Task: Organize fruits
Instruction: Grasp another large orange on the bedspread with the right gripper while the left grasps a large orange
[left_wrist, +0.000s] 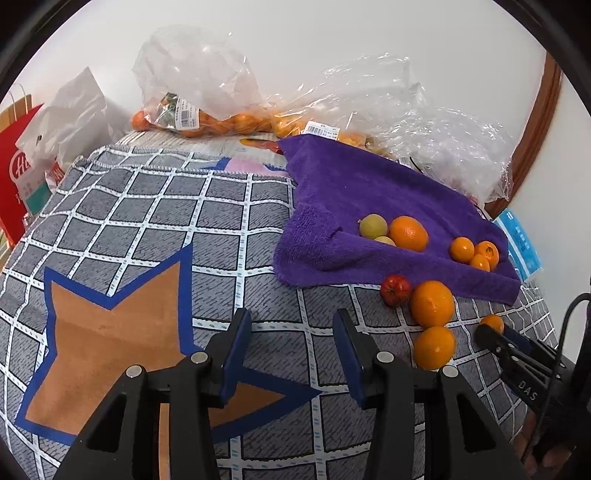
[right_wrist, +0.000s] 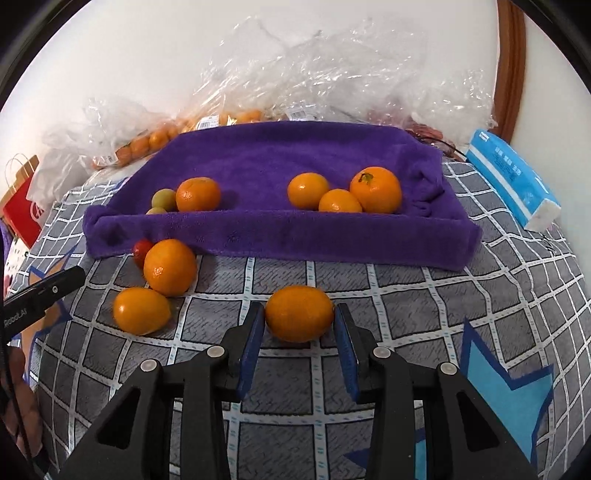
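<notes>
While the right gripper (right_wrist: 299, 325) clamps the small orange (right_wrist: 299, 313), its long axis crosswise, the purple towel (right_wrist: 280, 236) waits at twelve o'clock.

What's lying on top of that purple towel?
On the purple towel: one orange beside two greenish fruits, and three small oranges bunched at the other end. The towel's raised front fold hides their undersides.

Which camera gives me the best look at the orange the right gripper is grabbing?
The right wrist view: the orange sits centred between the right gripper fingers, pads against its sides. The left wrist view shows it only small, partly hidden behind that gripper.
</notes>
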